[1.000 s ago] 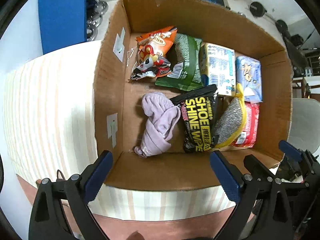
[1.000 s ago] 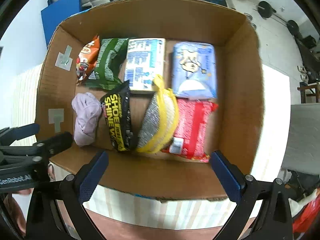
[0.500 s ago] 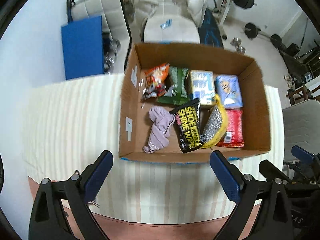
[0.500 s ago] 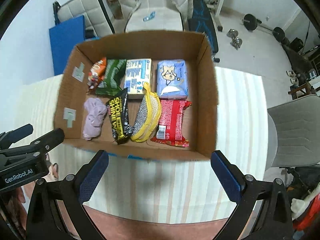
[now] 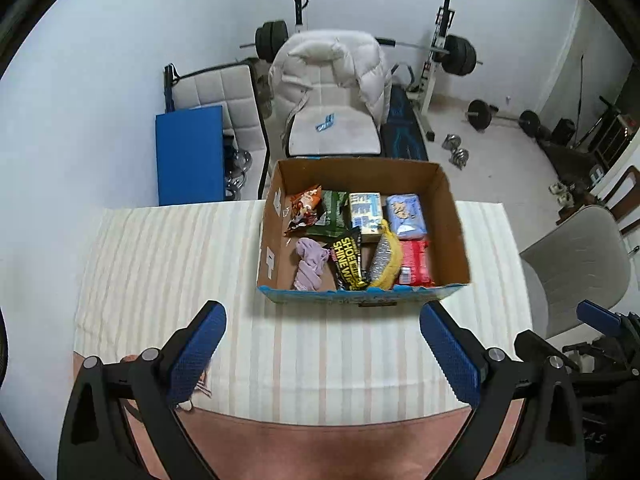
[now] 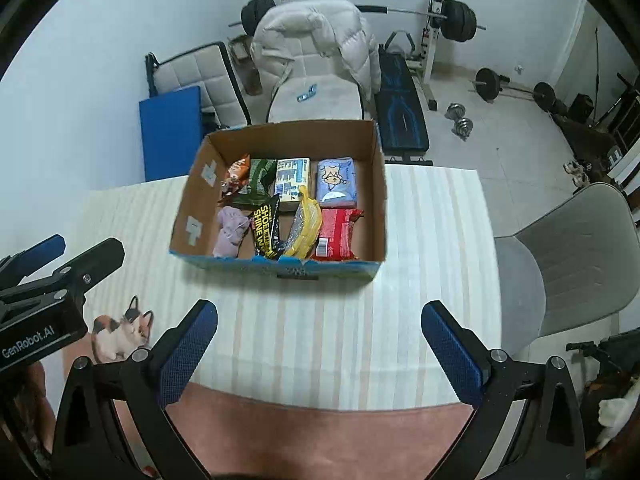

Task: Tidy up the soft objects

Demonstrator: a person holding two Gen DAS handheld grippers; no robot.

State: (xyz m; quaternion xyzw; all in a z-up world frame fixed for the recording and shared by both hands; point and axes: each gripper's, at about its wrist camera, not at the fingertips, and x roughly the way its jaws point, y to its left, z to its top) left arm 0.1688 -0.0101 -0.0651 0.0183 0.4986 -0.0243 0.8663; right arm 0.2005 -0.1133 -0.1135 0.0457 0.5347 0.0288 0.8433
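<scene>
Cardboard box (image 5: 454, 240) holding "SHOE SHINE WIPE" pack (image 5: 349, 264), both grippers' jaws spread wide, empty.

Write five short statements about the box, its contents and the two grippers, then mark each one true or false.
1. Both grippers are holding something. False: the left gripper and the right gripper have open, empty jaws.
2. The purple cloth lies in the box. True.
3. The red packet lies on the tablecloth outside the box. False: it is in the box, in the near row beside the yellow sponge.
4. The shoe wipe pack sits between the cloth and the sponge. True.
5. The tablecloth is plain blue. False: it is pale with faint stripes.
</scene>
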